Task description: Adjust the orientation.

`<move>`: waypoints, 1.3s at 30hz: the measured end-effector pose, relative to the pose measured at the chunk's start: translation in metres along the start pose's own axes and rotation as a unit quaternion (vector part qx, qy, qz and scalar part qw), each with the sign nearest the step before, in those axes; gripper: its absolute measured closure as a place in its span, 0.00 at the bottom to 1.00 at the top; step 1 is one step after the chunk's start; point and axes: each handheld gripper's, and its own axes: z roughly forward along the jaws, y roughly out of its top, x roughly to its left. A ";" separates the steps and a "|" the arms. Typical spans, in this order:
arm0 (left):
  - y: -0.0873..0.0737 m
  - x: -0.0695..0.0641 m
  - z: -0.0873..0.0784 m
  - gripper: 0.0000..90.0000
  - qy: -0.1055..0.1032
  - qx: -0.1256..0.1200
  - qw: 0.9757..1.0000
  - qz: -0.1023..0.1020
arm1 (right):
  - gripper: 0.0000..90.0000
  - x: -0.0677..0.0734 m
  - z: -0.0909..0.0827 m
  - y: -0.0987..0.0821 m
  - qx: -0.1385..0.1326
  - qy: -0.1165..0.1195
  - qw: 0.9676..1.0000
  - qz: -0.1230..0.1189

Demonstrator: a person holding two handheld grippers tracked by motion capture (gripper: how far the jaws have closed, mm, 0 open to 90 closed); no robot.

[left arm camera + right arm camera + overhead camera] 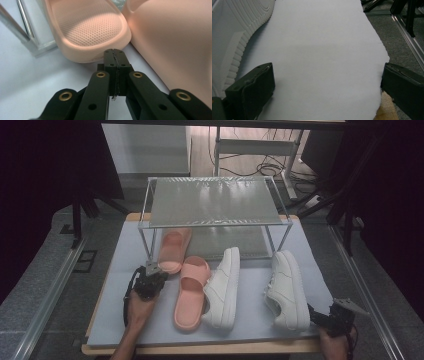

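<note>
My left gripper is shut with nothing between its jaws. Its tip sits just short of the heel of a pink slipper, whose toe end lies under the rack. A second pink slipper lies close on the right of it. Two white sneakers rest on the mat further right. At the mat's front right corner my right gripper stands open and empty, beside the ribbed sole of the right sneaker.
A metal-framed rack with a glass shelf stands at the back of the pale blue mat; one of its legs is left of the slipper heel. Aluminium rails and carpeted floor flank the table.
</note>
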 end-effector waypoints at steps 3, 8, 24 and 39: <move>0.004 0.001 0.004 1.00 0.002 0.001 1.000 0.002 | 0.00 0.000 0.000 0.000 0.000 0.000 1.000 0.000; 0.012 0.003 0.014 1.00 0.009 0.003 1.000 0.006 | 0.00 0.000 0.000 0.000 0.000 0.000 1.000 0.000; 0.033 0.008 0.046 1.00 0.026 0.002 1.000 0.005 | 0.00 0.000 0.000 0.000 0.000 0.001 1.000 0.001; 0.041 0.010 0.063 1.00 0.021 0.002 1.000 -0.006 | 0.00 0.000 0.000 0.000 0.001 0.000 1.000 0.001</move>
